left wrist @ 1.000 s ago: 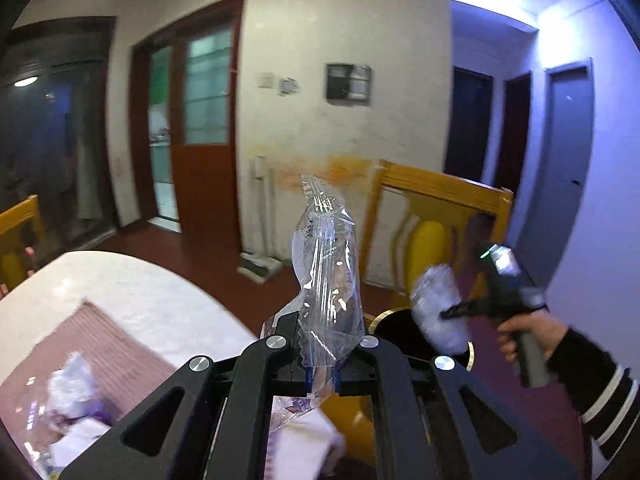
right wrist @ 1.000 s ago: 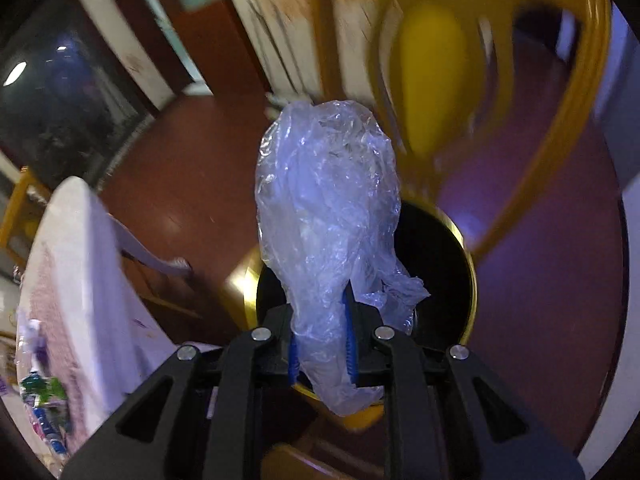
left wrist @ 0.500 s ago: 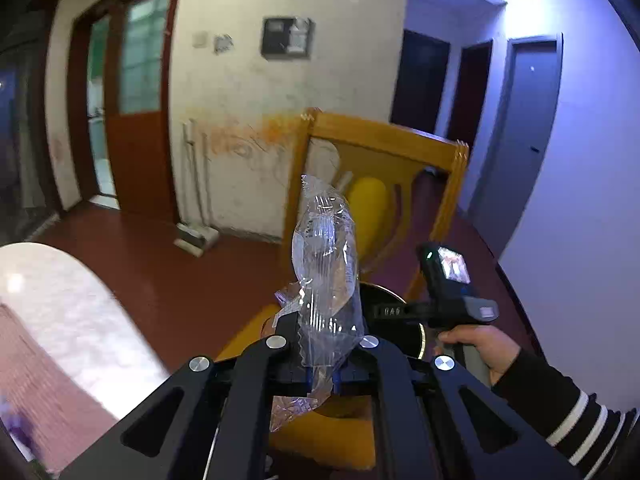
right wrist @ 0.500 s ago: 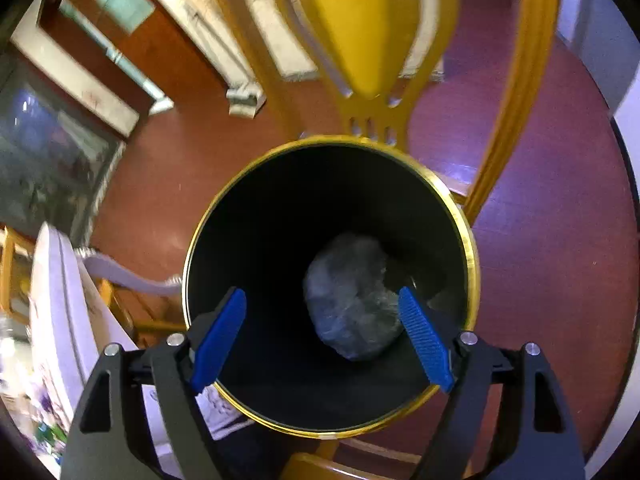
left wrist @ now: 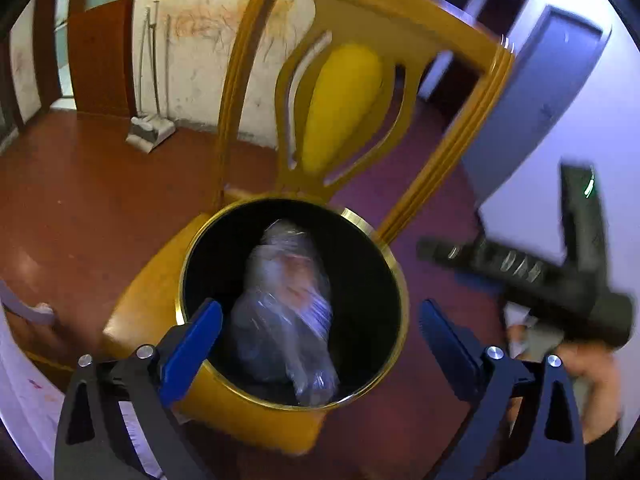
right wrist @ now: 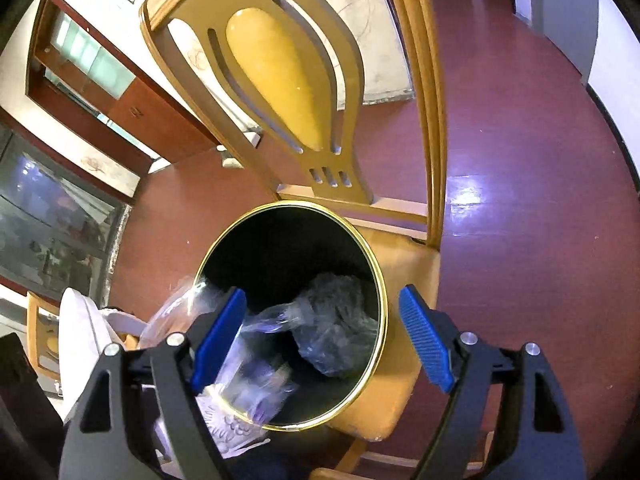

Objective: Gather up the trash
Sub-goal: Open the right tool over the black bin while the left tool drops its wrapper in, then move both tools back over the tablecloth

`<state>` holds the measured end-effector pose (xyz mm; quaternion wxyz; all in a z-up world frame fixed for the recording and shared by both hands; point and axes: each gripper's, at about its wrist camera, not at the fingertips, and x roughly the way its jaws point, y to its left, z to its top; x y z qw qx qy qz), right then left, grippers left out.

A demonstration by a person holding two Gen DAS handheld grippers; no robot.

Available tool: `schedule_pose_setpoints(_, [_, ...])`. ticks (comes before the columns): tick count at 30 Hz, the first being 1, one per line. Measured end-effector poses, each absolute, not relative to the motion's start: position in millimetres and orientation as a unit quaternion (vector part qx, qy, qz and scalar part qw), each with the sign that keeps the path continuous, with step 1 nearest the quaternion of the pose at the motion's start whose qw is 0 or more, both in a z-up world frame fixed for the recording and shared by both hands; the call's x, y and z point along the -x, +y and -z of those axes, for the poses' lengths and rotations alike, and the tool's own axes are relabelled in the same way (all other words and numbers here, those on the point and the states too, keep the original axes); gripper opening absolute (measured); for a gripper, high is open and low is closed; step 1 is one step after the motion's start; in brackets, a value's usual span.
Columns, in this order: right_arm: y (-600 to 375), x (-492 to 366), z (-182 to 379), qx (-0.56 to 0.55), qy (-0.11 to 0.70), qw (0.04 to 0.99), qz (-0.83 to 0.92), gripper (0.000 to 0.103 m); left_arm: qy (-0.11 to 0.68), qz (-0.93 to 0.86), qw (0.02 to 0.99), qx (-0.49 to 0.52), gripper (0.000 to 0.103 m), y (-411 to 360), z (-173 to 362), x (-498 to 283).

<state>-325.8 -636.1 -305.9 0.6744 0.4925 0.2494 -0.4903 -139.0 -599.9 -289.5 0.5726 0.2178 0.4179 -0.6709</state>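
Left hand-held gripper (left wrist: 320,336): jaws spread wide, nothing pinched. Clear plastic bag (left wrist: 286,312) sits blurred directly fwd of it, btwn the blue pads and inside the mouth of the black gold-rimmed trash bin (left wrist: 394,280); long axis runs roughly along the gripper's fwd line. Cannot tell if bag is resting or in free fall.

Right hand-held gripper (right wrist: 324,340): jaws also spread, empty, positioned above the bin opening. A crumpled plastic wad (right wrist: 332,328) lies at bin bottom. Bin stands on seat of yellow wooden chair (right wrist: 404,280).

Assessment: both items appear binned. Remaining trash not visible; tabletop edge (right wrist: 80,332) lies to the left, so left arm is prob. nearer for next pickup.
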Motion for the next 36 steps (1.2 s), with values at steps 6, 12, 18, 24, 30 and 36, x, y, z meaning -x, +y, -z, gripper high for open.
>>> schedule_pose_setpoints(6, [-636, 320, 308, -0.505, 0.24, 0.677, 0.478, 0.079, 0.388, 0.676, 0.582, -0.232, 0.097, -590, 281, 147])
schedule_pose_setpoints(12, [-635, 305, 297, -0.49, 0.251, 0.684, 0.479, 0.079, 0.356, 0.66, 0.618, -0.236, 0.097, -573, 272, 132])
schedule_pose_setpoints(18, [-630, 295, 286, -0.471, 0.257, 0.69, 0.486, 0.079, 0.356, 0.627, 0.658, -0.218, 0.097, -549, 261, 107])
schedule_pose_setpoints(24, [-618, 255, 259, -0.434, 0.264, 0.722, 0.47, 0.079, 0.305, 0.592, 0.715, -0.211, 0.097, -491, 223, 87])
schedule_pose_setpoints(30, [-578, 182, 212, -0.381, 0.255, 0.791, 0.404, 0.079, 0.239, 0.533, 0.796, -0.16, 0.097, -409, 158, 47])
schedule_pose_setpoints(36, [-496, 81, 151, -0.304, 0.255, 0.882, 0.253, 0.079, 0.169, 0.414, 0.882, -0.152, 0.097, -302, 121, 5])
